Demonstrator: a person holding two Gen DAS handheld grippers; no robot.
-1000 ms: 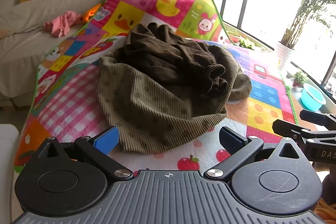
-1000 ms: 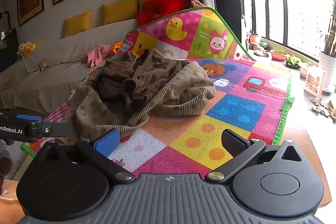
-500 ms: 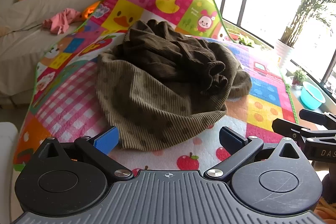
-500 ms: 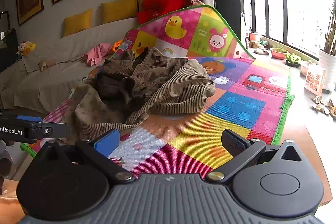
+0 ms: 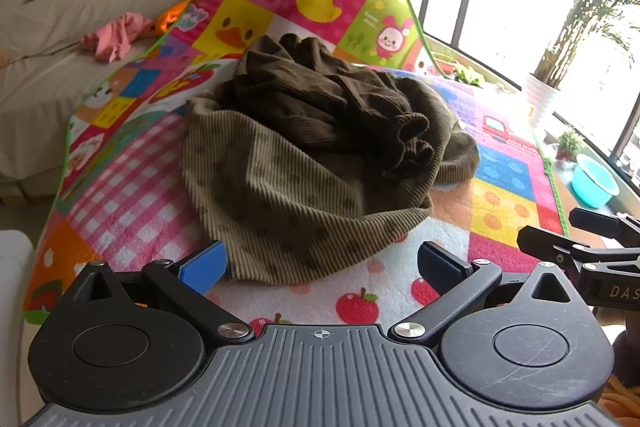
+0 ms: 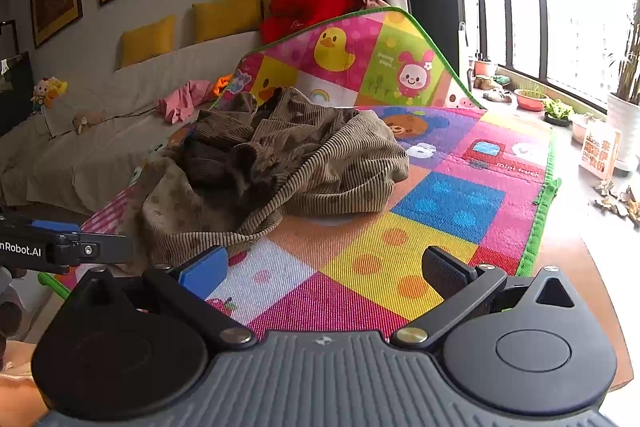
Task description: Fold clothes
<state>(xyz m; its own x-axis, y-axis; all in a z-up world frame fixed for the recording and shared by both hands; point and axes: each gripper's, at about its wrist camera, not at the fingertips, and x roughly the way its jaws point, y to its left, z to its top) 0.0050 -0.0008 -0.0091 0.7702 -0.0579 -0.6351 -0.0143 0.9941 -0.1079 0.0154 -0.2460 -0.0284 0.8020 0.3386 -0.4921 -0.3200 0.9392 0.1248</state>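
Bright play mat point(image 5: 132, 183), crumpled brown corduroy garment point(image 5: 304, 163) just ahead of left tongs point(image 5: 320, 263) and right tongs point(image 6: 324, 267), both spread, empty.

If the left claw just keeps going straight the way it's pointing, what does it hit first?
Most likely the near hem of the brown corduroy garment, crumpled on the play mat. The open left claw points at that hem, with only a strip of mat between them. How wide that strip is cannot be told.
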